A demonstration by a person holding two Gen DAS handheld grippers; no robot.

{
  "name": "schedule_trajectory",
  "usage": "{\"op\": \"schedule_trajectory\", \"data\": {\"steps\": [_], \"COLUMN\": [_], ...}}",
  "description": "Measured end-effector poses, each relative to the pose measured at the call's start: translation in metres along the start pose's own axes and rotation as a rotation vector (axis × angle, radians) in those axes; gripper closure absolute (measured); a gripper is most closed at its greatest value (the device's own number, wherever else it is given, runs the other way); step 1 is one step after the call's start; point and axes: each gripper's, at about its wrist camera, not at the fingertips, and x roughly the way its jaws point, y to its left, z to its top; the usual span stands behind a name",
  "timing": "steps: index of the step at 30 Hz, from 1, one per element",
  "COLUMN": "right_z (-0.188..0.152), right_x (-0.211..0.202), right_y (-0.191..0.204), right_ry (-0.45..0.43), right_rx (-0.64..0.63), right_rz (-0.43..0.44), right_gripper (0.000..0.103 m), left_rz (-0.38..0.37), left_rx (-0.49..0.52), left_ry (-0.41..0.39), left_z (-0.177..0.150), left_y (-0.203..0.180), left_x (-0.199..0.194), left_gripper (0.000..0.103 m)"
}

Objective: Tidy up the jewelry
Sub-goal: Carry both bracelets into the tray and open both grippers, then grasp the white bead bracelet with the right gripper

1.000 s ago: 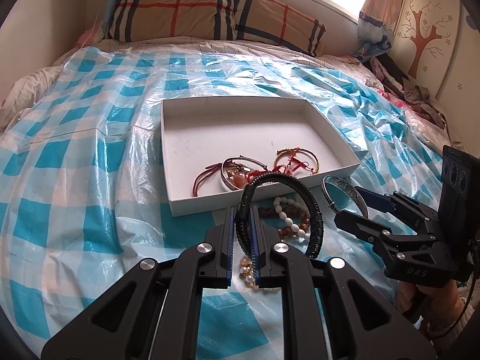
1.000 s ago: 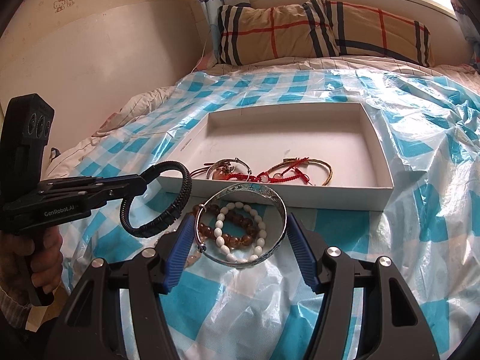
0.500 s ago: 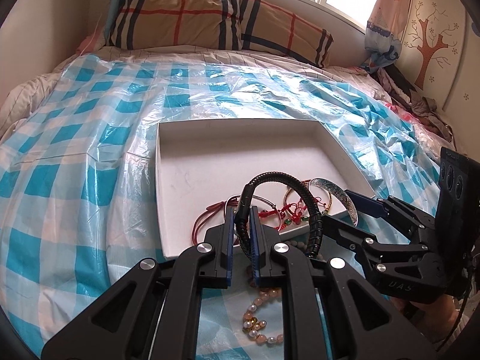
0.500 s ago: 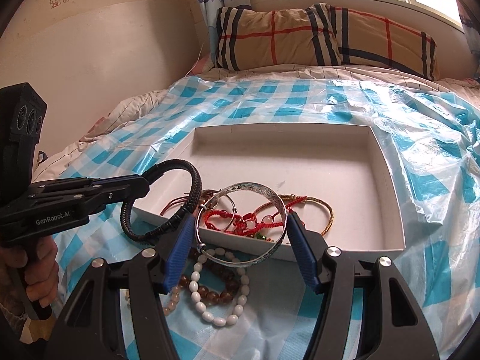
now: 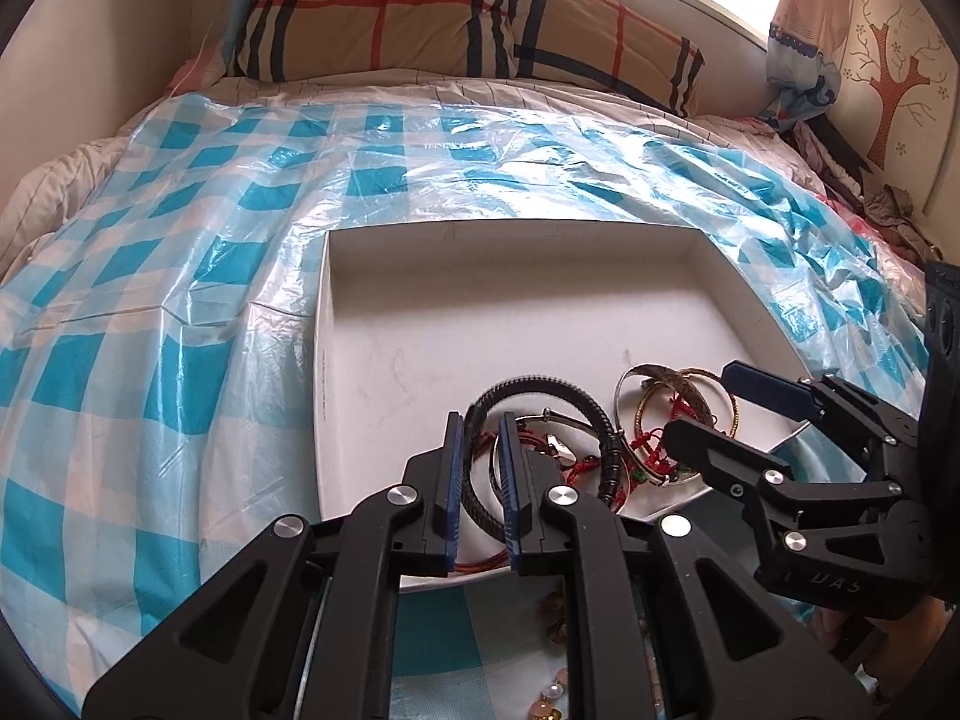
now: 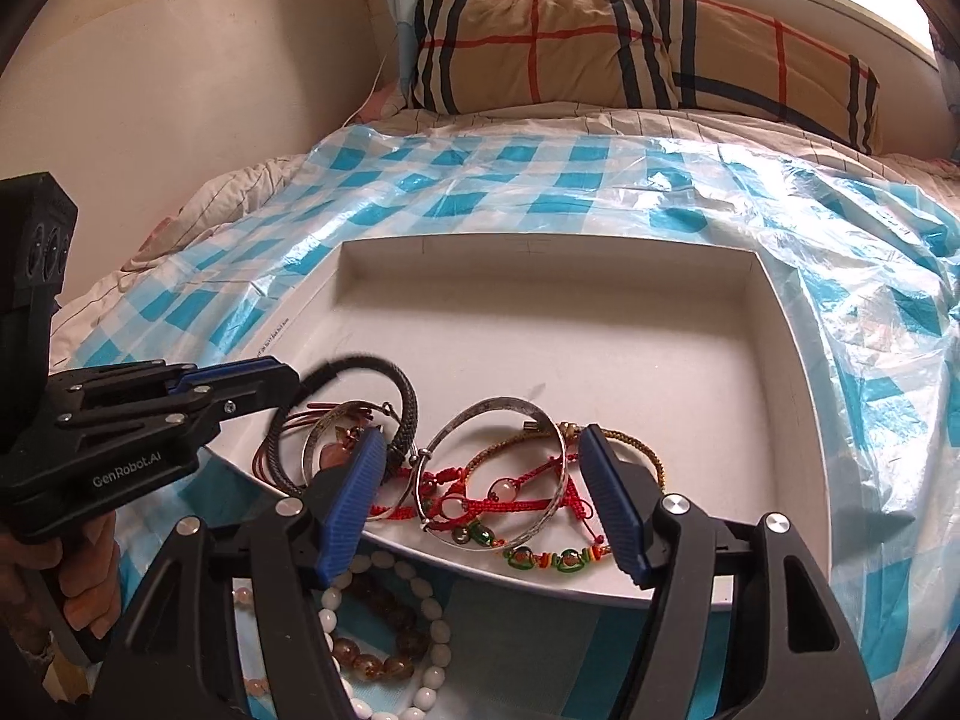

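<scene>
Cut off at the bottom edge of both views: loose strings of beads on the blue checked plastic sheet [image 5: 180, 276], a white bead bracelet [image 6: 384, 618] and a brown bead bracelet [image 6: 372, 654] half hidden behind the right gripper's body. Hard to untangle at 6 o'clock inside the white tray [image 5: 540, 312]: red cord bracelets [image 6: 480, 501], a gold-coloured one and a thin metal bangle, all overlapping. Hidden below the near tray wall in the left wrist view: most of the small pearl-like beads [image 5: 552, 690].

Left gripper [image 5: 478, 420], jaws nearly together, clamped on the black braided bracelet [image 5: 540, 387]; loop standing upright above the tray's near edge, arching toward 1 o'clock from the blue pads. Seen from the right wrist at 9 o'clock, with a person's hand [image 6: 84, 576] on its grip.

Right gripper [image 6: 480, 450], jaws wide and opening. Silver bangle [image 6: 498, 414] between the 2 blue pads, tilted, lower rim resting among the red cords in the tray. Cannot tell whether the left pad touches it; right pad looks just clear of the rim.

Plaid pillow [image 6: 600, 48] at 12 o'clock, well apart from the tray.
</scene>
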Motion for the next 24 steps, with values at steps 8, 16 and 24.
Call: {"op": "schedule_trajectory", "data": {"steps": [8, 16, 24], "right_z": [-0.034, -0.051, -0.067], "right_x": [-0.034, -0.024, -0.028], "right_y": [0.004, 0.008, 0.004], "right_ry": [0.043, 0.124, 0.168], "right_rx": [0.037, 0.042, 0.077], "right_rz": [0.061, 0.085, 0.066], "right_gripper": [0.047, 0.069, 0.071], "left_rz": [-0.029, -0.075, -0.090], "left_rx": [-0.077, -0.163, -0.167], "left_ry": [-0.035, 0.009, -0.001], "left_z": [-0.028, -0.066, -0.068], "left_y": [0.006, 0.007, -0.001], "left_x": [-0.044, -0.063, -0.071], "left_gripper": [0.082, 0.071, 0.061]}}
